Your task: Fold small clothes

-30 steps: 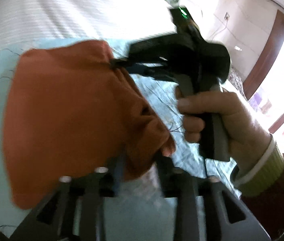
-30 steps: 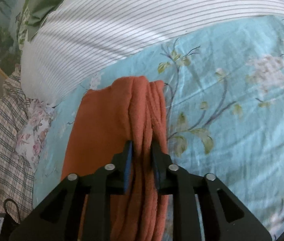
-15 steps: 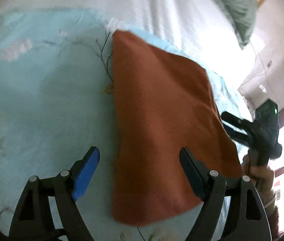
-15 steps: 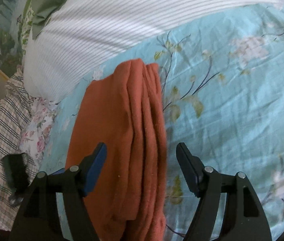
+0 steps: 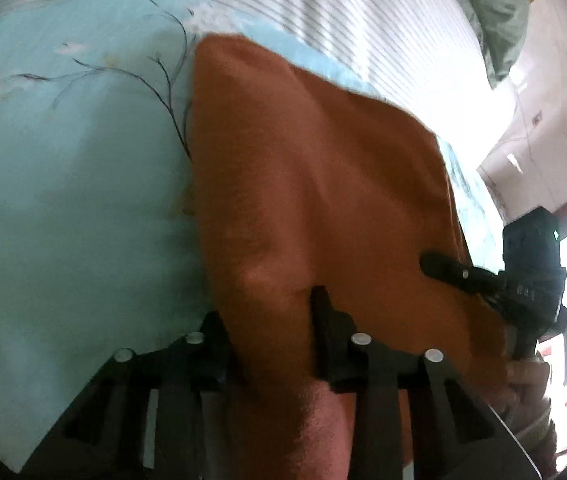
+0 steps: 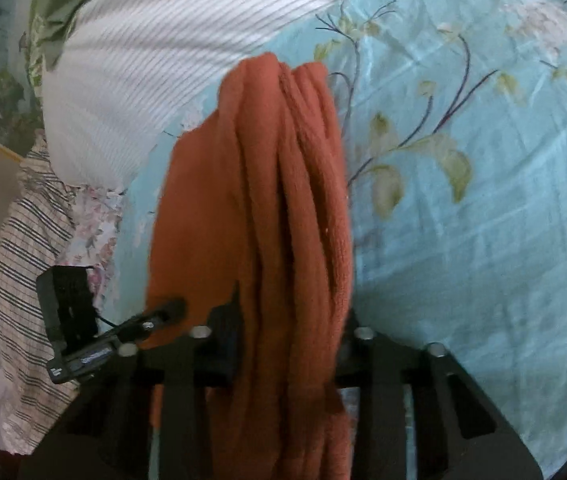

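Note:
An orange cloth lies folded on the teal flowered bed sheet. In the left wrist view my left gripper has the cloth's near edge bunched between its jaws, which are closing and press on it. The right wrist view shows the same cloth as a thick stack of folds running away from me. My right gripper is closing on that stack, and the folds fill the gap between its jaws. My left gripper's fingertip shows at the cloth's left edge, and my right gripper's fingertip at its right edge.
A white striped cover lies beyond the cloth, with a green pillow behind it. A plaid cloth hangs at the bed's left side. A hand holds the right gripper. The sheet stretches to the right.
Half a second ago both grippers stood wide open around the cloth; now both have closed onto it. The left gripper has come in over the cloth's near edge.

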`<action>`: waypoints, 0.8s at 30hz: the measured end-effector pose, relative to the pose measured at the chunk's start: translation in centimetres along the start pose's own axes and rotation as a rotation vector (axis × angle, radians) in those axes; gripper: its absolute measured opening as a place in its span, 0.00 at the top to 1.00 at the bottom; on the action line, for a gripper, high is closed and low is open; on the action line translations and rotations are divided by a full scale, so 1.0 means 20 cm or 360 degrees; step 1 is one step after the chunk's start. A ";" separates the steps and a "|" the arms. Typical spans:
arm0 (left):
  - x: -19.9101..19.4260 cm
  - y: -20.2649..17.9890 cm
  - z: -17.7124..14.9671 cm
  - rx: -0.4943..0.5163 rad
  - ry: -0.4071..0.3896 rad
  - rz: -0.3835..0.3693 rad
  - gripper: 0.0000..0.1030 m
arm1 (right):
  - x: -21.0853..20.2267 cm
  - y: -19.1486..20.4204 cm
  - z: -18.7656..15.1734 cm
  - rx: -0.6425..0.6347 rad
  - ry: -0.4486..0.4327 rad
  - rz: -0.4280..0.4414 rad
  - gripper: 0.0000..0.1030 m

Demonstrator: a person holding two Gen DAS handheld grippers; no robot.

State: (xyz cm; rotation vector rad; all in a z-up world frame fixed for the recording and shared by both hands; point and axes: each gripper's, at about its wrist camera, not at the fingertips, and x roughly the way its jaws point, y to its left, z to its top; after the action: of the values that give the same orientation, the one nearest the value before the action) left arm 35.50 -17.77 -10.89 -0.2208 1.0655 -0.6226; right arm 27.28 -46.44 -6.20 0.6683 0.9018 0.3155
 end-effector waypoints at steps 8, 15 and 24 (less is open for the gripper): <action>-0.41 -0.01 -0.16 0.0058 -0.0130 0.0021 0.81 | 0.02 0.29 -0.16 -0.0124 0.0002 0.0163 0.75; -0.87 0.19 -0.42 0.0015 -0.0227 0.0190 0.82 | 0.33 0.60 -0.41 -0.0208 0.0149 0.0366 0.75; -1.15 0.51 -0.70 -0.0175 -0.0292 0.0313 0.81 | 0.62 0.84 -0.61 -0.0294 0.0289 0.0415 0.75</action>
State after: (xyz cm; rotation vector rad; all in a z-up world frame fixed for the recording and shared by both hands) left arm 19.56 5.46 -5.18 -0.2605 0.9313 -0.3600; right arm 25.26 -22.46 -8.25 0.5920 0.9450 0.6934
